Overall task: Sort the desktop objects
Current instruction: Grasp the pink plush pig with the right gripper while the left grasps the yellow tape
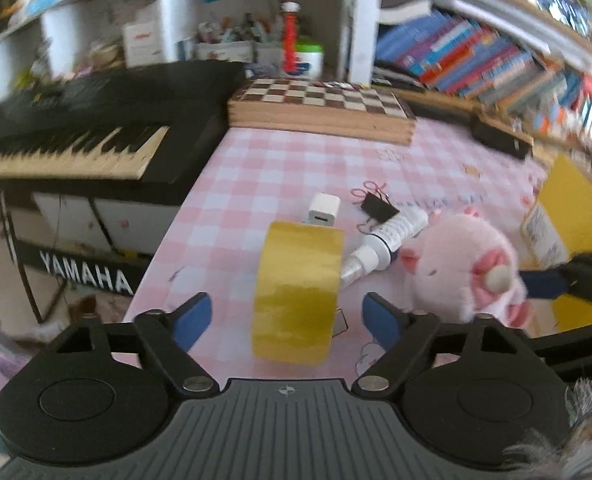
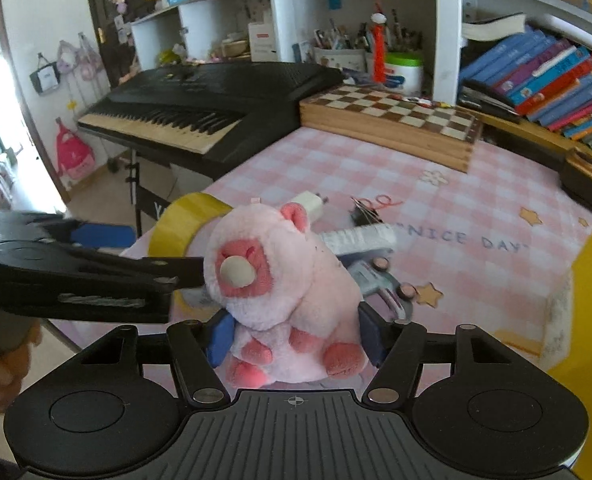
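A roll of yellow tape (image 1: 296, 292) stands on edge on the pink checked tablecloth (image 1: 280, 160). It sits between the fingers of my left gripper (image 1: 288, 320), which is open, with a gap on each side of the roll. A pink plush pig (image 2: 284, 280) sits upright just right of the tape. My right gripper (image 2: 296, 338) is shut on the pig, with a blue pad pressed into each flank. The pig (image 1: 464, 264) also shows in the left wrist view, one right pad (image 1: 544, 285) against its side.
Behind the tape lie a white charger (image 1: 324, 210), a black binder clip (image 1: 378, 208) and a white tube (image 1: 388, 236). A small toy car (image 2: 380, 280) sits behind the pig. A yellow bin (image 1: 576, 208) stands at the right. Chessboard (image 1: 320, 108), keyboard (image 1: 96, 128) and bookshelves border the table.
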